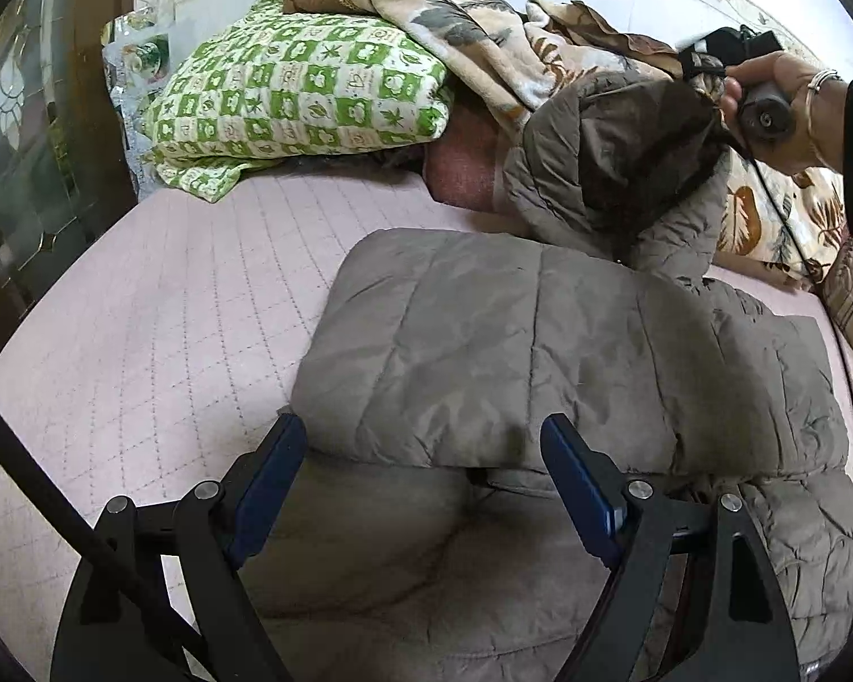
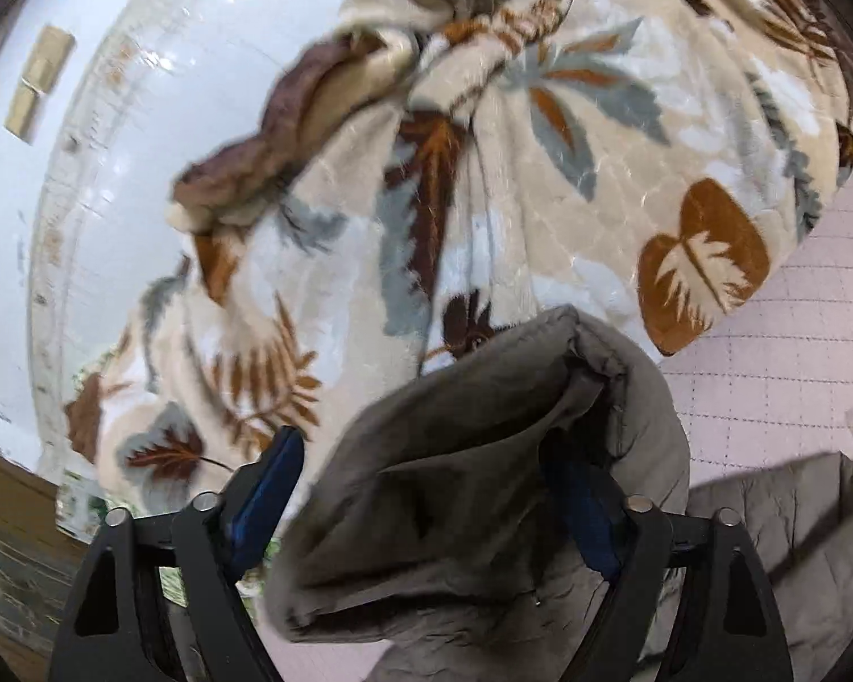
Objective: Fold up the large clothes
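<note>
Jacket: grey-brown quilted puffer jacket point(image 1: 540, 352) lies on the bed's pink quilted mattress cover point(image 1: 159, 312), filling the centre and 4 o'clock part of the left wrist view, its lower body folded flat with stitched panels facing up. One end of it rises at 1 o'clock, lifted off the bed toward the person's hand point(image 1: 790, 113), which holds the right gripper's black handle there; a black cable trails down from it.

Left gripper point(image 1: 426, 454) sits at 6 o'clock, blue-padded fingers point(image 1: 273, 483) spread wide, hovering at the near edge of the folded jacket, pads not pressing on any fabric.

Right gripper point(image 2: 421, 483), in its own view, has a bunched fold of the jacket point(image 2: 483, 454) between the fingers; the cloth fills the gap and covers most of the right pad, while the left blue pad point(image 2: 267, 489) stands just beside the fabric, contact unclear. Cannot tell if the pinch is firm. View is motion-blurred.

Cream fleece blanket with brown and grey leaf print point(image 2: 540, 142) is heaped at 12 o'clock behind the lifted fold, and at 12 to 2 o'clock in the left wrist view. Green-and-white checked pillow point(image 1: 307, 96) lies at 11 o'clock, well apart from the jacket. White wall point(image 2: 142, 85) behind at 10 o'clock.
</note>
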`<action>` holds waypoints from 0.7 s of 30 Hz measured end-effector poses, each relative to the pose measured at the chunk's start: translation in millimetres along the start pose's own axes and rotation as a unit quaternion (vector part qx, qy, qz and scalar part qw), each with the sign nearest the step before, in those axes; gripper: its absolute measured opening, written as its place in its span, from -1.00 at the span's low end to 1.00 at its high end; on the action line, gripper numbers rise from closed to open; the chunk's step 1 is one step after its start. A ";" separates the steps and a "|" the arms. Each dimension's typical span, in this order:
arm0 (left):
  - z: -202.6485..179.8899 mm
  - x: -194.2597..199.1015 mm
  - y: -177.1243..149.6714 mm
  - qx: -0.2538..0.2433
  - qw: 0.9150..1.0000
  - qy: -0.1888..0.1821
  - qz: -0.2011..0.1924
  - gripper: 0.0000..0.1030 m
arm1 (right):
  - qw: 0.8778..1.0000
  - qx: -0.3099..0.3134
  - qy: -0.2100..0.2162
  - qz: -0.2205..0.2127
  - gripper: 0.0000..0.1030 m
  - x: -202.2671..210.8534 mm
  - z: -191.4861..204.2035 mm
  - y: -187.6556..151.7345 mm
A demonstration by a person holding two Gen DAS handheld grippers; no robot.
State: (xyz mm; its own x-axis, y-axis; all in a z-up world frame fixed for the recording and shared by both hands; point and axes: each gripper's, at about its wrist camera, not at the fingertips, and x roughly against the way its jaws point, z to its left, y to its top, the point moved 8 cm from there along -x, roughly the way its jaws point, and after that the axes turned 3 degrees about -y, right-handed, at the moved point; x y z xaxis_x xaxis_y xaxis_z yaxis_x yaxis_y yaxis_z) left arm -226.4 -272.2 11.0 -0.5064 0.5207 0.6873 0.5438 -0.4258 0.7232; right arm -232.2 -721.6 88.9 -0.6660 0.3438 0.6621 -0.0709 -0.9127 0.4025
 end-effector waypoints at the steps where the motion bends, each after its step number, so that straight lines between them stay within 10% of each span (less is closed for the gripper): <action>1: -0.8 -0.4 0.5 -0.002 1.000 -0.001 0.000 0.63 | 1.000 0.007 -0.003 0.000 -0.33 -1.9 -0.6 -0.9; 5: 1.2 2.9 3.2 0.007 1.000 -0.005 -0.003 0.63 | 0.998 0.058 0.009 -0.014 -0.68 15.1 4.5 -13.5; 12: 10.7 22.2 9.9 0.020 0.999 -0.004 -0.026 0.63 | 0.992 0.091 0.080 -0.041 -0.74 116.3 9.8 -62.1; 21: 31.0 25.8 12.0 0.059 0.998 -0.008 -0.028 0.63 | 0.985 0.112 0.131 -0.017 -0.75 225.2 -42.2 -211.9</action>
State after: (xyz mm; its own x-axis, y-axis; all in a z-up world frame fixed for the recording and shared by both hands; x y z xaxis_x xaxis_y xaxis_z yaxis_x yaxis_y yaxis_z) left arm -212.2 -240.9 35.3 -0.5283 0.5531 0.6442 0.5905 -0.3059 0.7468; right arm -398.6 -460.2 126.0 -0.8370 0.2777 0.4715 0.0499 -0.8193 0.5712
